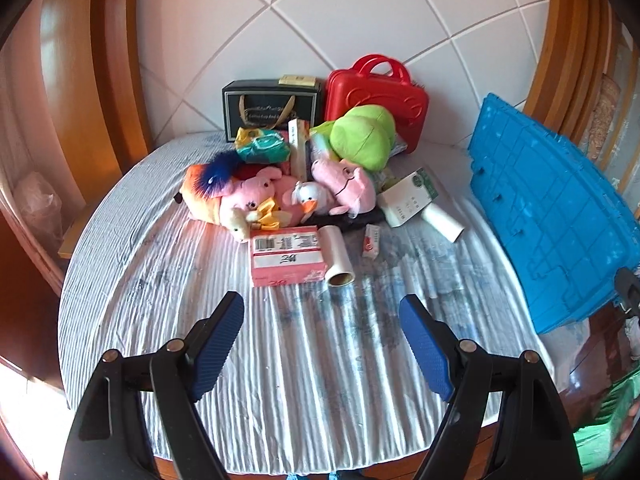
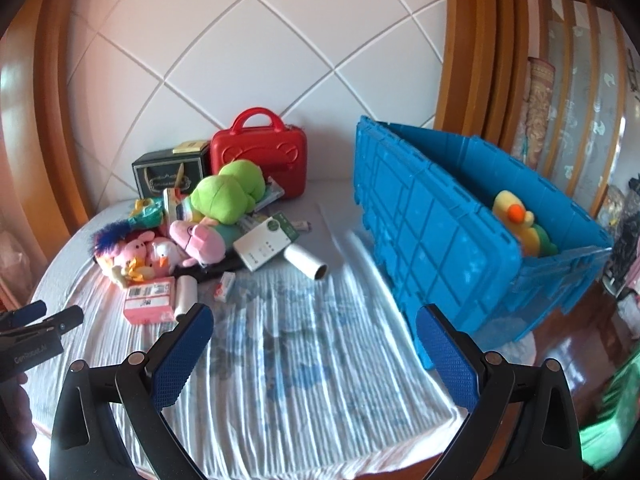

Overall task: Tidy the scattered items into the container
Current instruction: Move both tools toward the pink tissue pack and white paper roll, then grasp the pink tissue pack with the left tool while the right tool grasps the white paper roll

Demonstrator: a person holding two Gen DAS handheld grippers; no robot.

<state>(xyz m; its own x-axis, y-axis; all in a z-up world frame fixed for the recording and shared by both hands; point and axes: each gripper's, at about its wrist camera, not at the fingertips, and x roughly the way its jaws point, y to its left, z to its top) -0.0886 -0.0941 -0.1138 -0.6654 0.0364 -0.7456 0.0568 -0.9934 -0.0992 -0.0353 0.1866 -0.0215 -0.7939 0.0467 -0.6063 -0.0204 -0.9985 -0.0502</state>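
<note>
A pile of items lies at the far middle of the bed: a green plush (image 1: 362,134) (image 2: 228,194), pink plush toys (image 1: 346,186) (image 2: 198,238), a white duck plush (image 1: 312,198), a pink box (image 1: 286,258) (image 2: 150,300), white rolls (image 1: 338,256) (image 2: 306,262) and a white-green box (image 1: 408,196) (image 2: 266,246). The blue crate (image 2: 460,232) (image 1: 552,216) stands at the right with a yellow duck plush (image 2: 514,214) inside. My left gripper (image 1: 322,320) is open and empty, short of the pink box. My right gripper (image 2: 314,334) is open and empty over bare sheet left of the crate.
A red case (image 1: 376,96) (image 2: 260,152) and a dark gift bag (image 1: 272,108) (image 2: 170,174) stand against the white padded headboard. The bed's striped sheet (image 1: 304,380) fills the foreground. Wooden floor (image 2: 580,340) lies beyond the bed's right edge.
</note>
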